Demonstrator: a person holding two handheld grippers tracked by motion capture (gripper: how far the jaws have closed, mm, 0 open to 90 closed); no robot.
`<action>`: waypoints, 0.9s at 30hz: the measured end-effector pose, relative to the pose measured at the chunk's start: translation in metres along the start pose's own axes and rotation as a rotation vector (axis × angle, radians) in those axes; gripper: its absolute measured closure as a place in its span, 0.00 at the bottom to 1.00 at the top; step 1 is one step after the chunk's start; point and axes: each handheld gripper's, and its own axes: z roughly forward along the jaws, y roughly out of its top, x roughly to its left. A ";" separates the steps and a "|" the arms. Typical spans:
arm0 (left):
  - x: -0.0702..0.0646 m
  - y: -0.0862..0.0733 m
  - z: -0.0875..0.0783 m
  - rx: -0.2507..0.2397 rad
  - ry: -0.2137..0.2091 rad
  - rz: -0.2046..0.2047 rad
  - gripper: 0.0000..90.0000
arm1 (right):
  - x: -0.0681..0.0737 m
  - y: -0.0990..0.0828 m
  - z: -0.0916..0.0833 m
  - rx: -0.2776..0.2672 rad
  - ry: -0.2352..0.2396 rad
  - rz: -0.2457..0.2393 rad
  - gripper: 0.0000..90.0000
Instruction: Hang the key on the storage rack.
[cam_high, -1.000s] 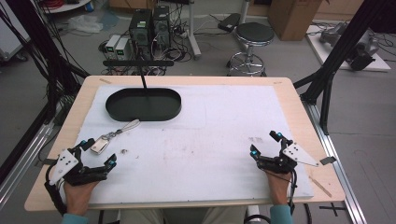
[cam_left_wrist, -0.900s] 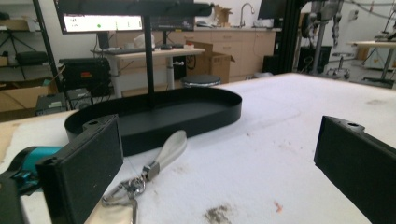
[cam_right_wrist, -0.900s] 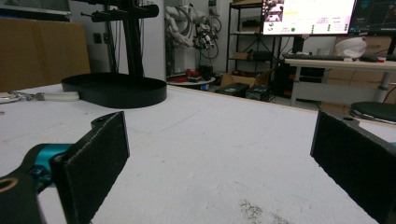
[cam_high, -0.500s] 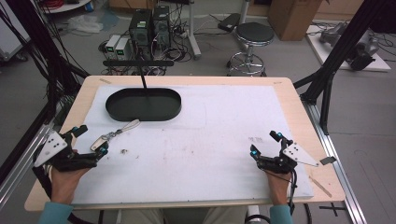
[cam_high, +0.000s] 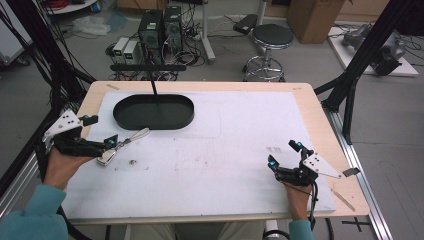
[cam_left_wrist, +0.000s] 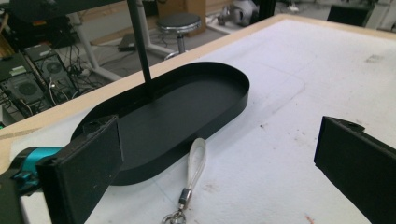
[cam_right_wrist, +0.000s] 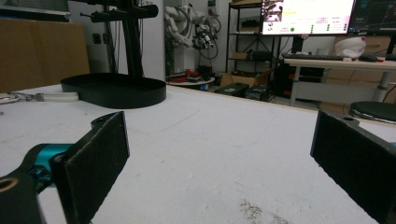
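Sleeves: teal cuffs are worn on both forearms.
Left gripper (cam_high: 97, 131): black body, flat black padded jaws, teal fittings, grey three-cornered plate.
Right gripper (cam_high: 285, 155): black body, teal-tipped jaws, grey plate, black cable trailed.

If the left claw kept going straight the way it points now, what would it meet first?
Probably the white strap with its metal clasp, lying on the table between the left claw's open jaws. Just past it stands the black oval tray. The strap's loop end lies beside the tray wall; whether they touch is unclear.
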 end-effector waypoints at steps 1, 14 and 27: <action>0.002 0.003 0.002 0.011 -0.008 -0.001 0.02 | 0.000 0.000 0.000 0.001 0.001 0.004 0.04; 0.020 0.022 0.029 0.180 -0.033 0.105 0.04 | 0.000 0.000 0.000 -0.001 -0.001 0.003 0.04; 0.031 0.017 0.060 0.357 -0.092 0.129 0.05 | 0.000 0.000 0.000 -0.002 0.000 0.001 0.04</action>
